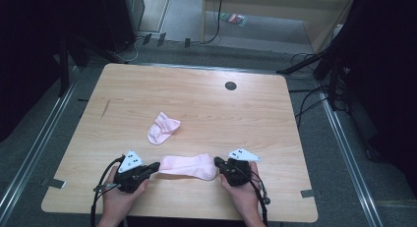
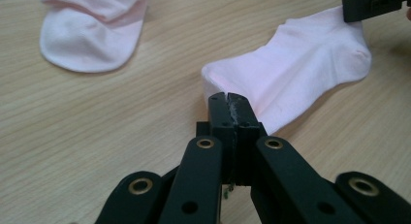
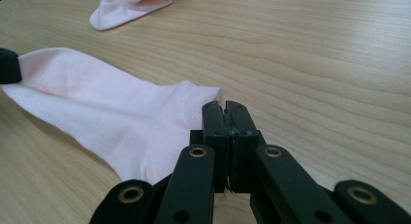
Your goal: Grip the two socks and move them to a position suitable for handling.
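Note:
A pale pink sock [image 1: 188, 166] lies stretched flat near the table's front edge, between my two grippers. My left gripper [image 1: 156, 166] is shut on its left end; in the left gripper view the jaws [image 2: 228, 100] press together at the sock's [image 2: 300, 64] near edge. At the opposite end, my right gripper [image 1: 217, 161] is shut on the cuff corner; in the right gripper view the closed tips [image 3: 224, 107] meet the sock [image 3: 106, 112] there. A second pink sock [image 1: 163, 127] lies crumpled on the table behind the first, also seen as the other sock [image 2: 92, 35] and the far sock [image 3: 128, 6].
The wooden table [image 1: 246, 109] has a round cable hole [image 1: 230, 85] near its far edge. A person's hands [image 1: 118, 200] hold both grippers at the front edge. Cables and dark stands line the floor around the table.

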The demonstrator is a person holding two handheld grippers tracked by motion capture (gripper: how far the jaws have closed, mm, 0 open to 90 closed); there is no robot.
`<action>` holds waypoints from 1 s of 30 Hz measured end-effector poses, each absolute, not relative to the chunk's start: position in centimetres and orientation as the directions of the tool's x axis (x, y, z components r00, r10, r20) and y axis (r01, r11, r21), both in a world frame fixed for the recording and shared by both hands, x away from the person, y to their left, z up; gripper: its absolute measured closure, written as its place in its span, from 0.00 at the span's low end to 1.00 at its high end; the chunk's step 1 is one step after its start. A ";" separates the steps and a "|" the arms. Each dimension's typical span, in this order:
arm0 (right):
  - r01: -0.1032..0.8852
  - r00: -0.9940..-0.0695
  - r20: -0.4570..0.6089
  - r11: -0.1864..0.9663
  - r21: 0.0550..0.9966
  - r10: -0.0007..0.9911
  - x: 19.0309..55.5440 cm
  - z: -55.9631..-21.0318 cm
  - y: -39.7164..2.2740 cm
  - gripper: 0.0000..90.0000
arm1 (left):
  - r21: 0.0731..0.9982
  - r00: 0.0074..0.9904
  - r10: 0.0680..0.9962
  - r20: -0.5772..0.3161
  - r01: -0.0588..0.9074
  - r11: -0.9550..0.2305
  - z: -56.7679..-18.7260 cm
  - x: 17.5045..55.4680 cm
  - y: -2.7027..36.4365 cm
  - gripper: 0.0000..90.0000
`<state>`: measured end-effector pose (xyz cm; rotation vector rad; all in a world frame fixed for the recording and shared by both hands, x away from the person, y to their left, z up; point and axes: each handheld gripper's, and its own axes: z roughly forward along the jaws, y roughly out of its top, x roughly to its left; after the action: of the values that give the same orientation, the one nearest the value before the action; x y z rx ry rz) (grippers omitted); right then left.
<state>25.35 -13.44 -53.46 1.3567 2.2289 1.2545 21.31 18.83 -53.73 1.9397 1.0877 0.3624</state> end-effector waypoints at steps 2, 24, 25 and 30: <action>0.605 -0.560 0.212 0.220 0.765 0.801 25.4 -53.7 -13.2 0.99 | 0.798 0.583 0.792 -0.180 0.558 -0.229 -54.0 21.4 18.9 1.00; 0.573 -0.552 0.214 0.180 0.800 0.806 26.2 -52.3 -13.8 0.28 | 0.881 0.471 0.841 -0.266 0.473 0.014 -53.2 22.8 22.9 0.00; 0.576 -0.548 0.217 0.176 0.798 0.808 26.3 -52.3 -13.8 0.28 | 0.878 0.456 0.849 -0.267 0.478 0.020 -53.3 23.0 23.1 0.01; 0.577 -0.547 0.219 0.174 0.798 0.808 26.5 -52.2 -13.9 0.27 | 0.874 0.392 0.885 -0.251 0.485 0.033 -53.6 24.1 24.2 0.00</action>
<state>26.50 -13.87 -52.16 1.3330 2.1973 1.3099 24.14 24.23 -53.62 1.6103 1.2420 0.4807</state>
